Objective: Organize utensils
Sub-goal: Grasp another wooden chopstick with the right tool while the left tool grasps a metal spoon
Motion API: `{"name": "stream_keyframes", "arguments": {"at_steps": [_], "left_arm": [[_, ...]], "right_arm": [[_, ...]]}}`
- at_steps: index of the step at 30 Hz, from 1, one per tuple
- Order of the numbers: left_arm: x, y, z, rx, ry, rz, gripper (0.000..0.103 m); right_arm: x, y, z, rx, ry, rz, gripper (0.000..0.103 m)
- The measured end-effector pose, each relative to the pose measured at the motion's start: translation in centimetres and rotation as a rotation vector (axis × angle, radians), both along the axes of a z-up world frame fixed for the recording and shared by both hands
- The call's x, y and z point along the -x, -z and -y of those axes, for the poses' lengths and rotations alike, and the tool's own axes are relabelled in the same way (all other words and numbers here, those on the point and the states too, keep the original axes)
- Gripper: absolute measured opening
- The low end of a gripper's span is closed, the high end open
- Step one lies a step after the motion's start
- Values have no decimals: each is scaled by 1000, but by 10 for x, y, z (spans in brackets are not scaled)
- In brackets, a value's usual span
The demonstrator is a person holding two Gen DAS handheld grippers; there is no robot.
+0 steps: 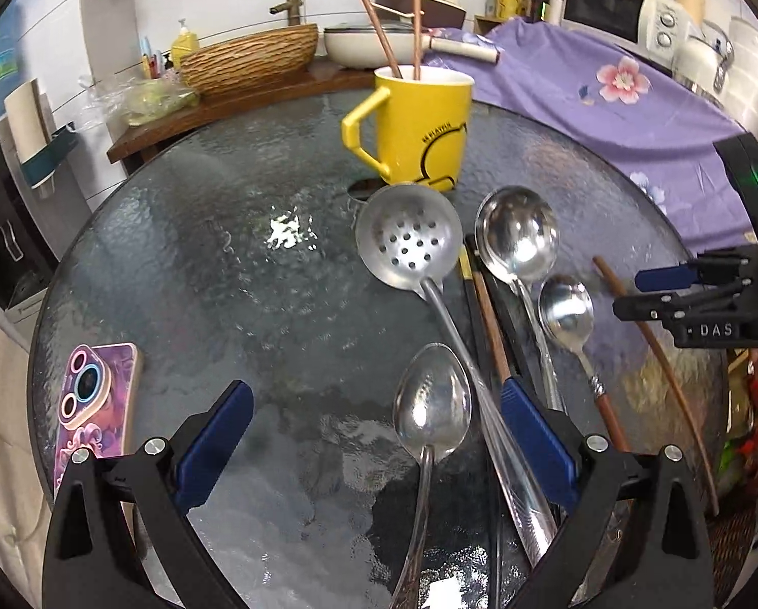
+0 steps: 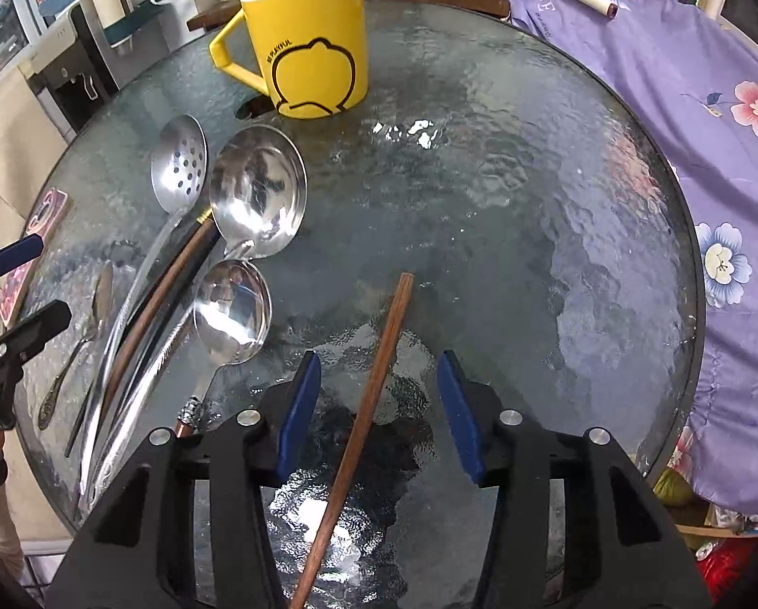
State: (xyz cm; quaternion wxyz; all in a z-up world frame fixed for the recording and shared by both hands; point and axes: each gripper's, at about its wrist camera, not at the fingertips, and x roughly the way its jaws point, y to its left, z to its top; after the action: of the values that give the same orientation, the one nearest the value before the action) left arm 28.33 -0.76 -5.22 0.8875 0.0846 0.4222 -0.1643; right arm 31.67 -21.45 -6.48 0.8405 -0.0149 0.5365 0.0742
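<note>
chopsticks [image 1: 396,25] already stand in the yellow mug [image 2: 310,43], so it likely serves as the holder; a loose chopstick [image 2: 366,396] lies on the glass bench [image 2: 480,177] between the right gripper [image 2: 379,416] fingers, apart and not touching it; left gripper [image 1: 373,436] gapes wide over the teaspoon [image 1: 429,406], holding nothing

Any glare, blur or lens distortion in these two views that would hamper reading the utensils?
Left wrist view: sharp; strong fisheye bends the table rim, a glare patch on the glass, spoon bowls mirror-bright. Right wrist view: also sharp; glare beside the lone chopstick between the right gripper pads; dark corner vignetting in both.
</note>
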Motion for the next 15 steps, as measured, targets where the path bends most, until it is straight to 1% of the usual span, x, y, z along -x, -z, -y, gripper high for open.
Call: {"name": "stream_keyframes", "arguments": {"at_steps": [1,5,9,10,13,15], "left_arm": [[0,1,1,-1,7,-3,95],[1,7,11,-20,35,-5,94],[-1,11,22,-54,56,2,88],[-1,12,23,-57,61,-3,86],[-3,15,26,-65,72,-17,82],[-4,15,26,-67,80,-20,78]], "right_arm": [[0,2,-1,3,-2,-7,45],[-6,3,-2,6,0,-13,43],[-11,3,-5,32,-7,-17,39],[-12,3,-5,38,-9,-18,37],[-14,3,-5,34,-6,-23,29],[-16,2,-5,22,-4,-27,29]]}}
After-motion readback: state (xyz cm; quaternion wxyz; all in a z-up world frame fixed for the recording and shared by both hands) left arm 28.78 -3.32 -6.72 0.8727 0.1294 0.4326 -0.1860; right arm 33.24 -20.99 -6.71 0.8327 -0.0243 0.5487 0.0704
